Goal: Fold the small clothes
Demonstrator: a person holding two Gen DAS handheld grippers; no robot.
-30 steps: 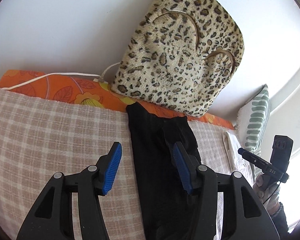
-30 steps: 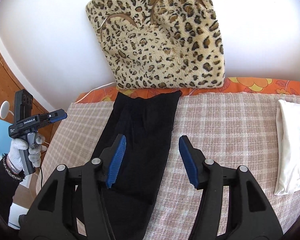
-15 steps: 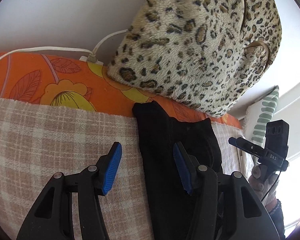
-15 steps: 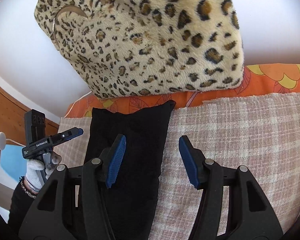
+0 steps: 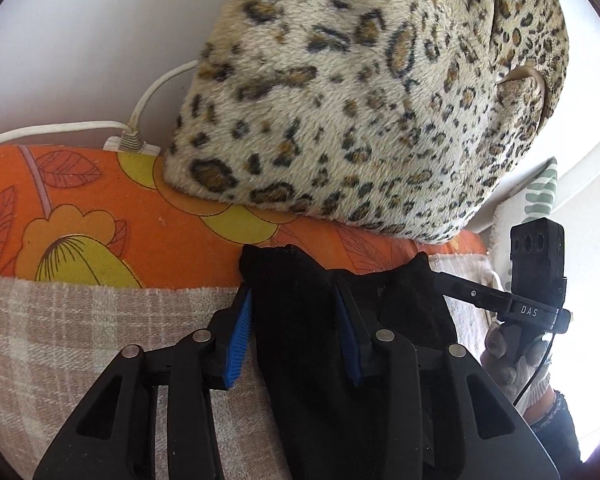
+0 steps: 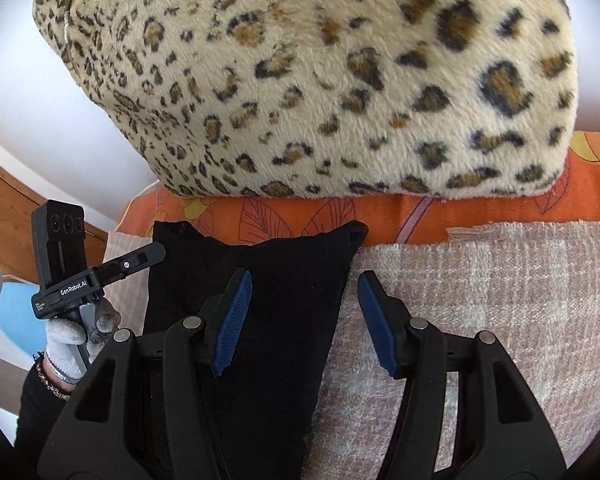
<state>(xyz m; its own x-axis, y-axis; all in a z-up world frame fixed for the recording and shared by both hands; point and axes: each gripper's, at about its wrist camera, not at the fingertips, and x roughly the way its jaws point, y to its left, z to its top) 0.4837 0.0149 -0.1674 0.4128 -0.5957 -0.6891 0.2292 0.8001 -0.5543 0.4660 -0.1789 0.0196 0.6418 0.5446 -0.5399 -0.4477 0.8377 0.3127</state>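
This is a home, most likely a bedroom or a sitting corner. A soft bed or couch is covered with an orange flowered sheet [image 5: 100, 216] and, over it, a pale checked blanket [image 6: 500, 300]. At its far edge a plush leopard-print cushion [image 5: 360, 100] leans against a plain white wall [image 5: 80, 40]. A white cable [image 5: 148, 96] runs along that edge. A green-patterned pillow [image 5: 542, 192] sits at one end, and wood panelling [image 6: 4, 216] shows at the other.
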